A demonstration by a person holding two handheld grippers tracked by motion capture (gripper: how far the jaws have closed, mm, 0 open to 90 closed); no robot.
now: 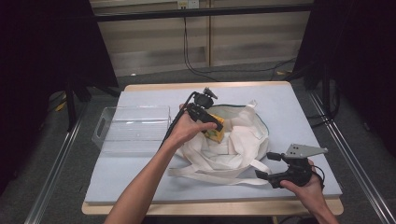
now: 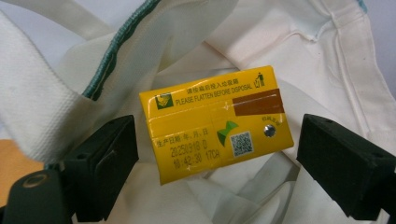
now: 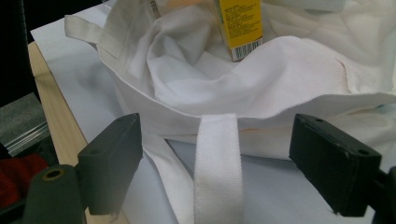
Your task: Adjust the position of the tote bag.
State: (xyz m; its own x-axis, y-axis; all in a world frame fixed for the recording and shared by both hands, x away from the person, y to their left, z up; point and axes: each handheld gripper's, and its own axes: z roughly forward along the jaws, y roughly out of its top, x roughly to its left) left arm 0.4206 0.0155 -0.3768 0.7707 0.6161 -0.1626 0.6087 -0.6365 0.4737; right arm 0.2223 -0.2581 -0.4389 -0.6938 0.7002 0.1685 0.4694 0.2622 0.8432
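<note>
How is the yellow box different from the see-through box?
The yellow carton is small, solid-coloured and printed with writing; the clear bin is bigger and see-through. The yellow carton sits in the white cloth bag; the clear bin sits on the table beside it. Both are box-shaped.

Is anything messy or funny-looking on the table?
The white tote bag lies crumpled and slumped open, its straps sprawled across the table. A yellow drink carton sits tilted inside it, between the open left gripper jaws, with gaps on both sides. Nothing looks spilled or broken.
</note>
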